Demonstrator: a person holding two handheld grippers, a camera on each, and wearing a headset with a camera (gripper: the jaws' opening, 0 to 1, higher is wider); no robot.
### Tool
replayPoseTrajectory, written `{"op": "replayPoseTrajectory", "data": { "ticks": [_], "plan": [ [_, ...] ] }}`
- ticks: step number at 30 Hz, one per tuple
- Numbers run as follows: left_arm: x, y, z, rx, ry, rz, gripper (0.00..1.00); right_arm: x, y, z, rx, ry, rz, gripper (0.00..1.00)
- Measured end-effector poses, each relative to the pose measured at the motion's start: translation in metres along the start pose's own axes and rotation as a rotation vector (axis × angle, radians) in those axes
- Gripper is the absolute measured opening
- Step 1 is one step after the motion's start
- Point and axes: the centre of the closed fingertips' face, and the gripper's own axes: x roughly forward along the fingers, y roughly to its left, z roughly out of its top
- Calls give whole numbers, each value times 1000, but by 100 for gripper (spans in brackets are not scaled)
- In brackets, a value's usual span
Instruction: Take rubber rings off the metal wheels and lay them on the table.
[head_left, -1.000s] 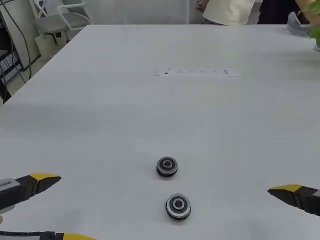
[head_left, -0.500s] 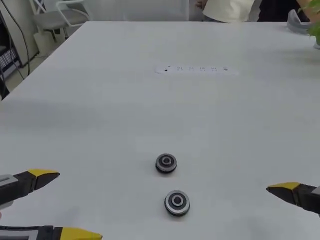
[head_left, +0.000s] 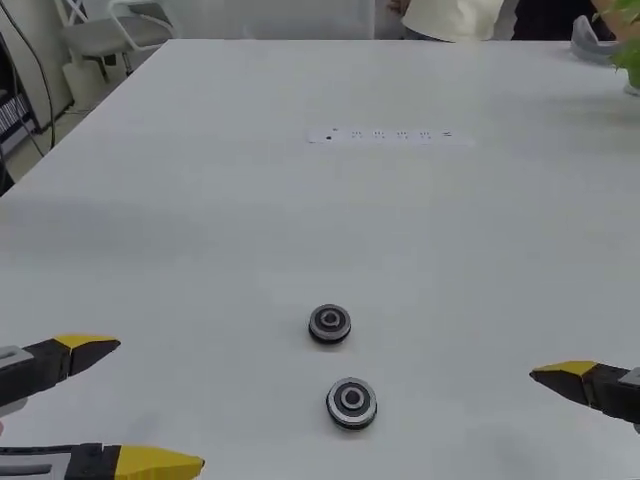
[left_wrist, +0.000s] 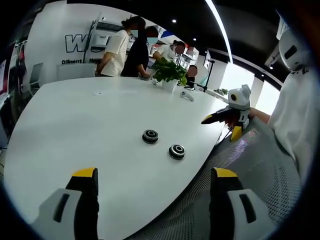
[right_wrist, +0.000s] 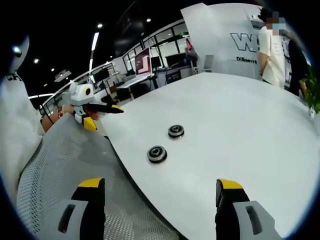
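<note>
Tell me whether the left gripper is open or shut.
Open: the left gripper shows its two yellow-tipped jaws wide apart in its own view, with nothing held between them.

A large white table (head_left: 200, 200) spans the head view, with a flat white power strip (head_left: 378, 135) lying on it at upper centre. A white chair (head_left: 120, 25) stands at upper left. In the left gripper view a dark ceiling (left_wrist: 190, 20) carries a long strip light (left_wrist: 219, 27), and bright windows (left_wrist: 231, 75) glow at right. A white wall with dark lettering (right_wrist: 225, 30) stands at the right gripper view's upper right.
</note>
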Motion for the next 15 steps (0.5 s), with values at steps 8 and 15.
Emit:
{"op": "replayPoseTrajectory", "data": {
  "ticks": [8, 15],
  "plan": [
    [0, -3, 2, 27, 12, -4, 92, -1, -2, 4, 6, -21, -6, 90],
    [1, -5, 8, 44, 13, -33, 91, -3, -7, 10, -26, -31, -40, 91]
  ]
}}
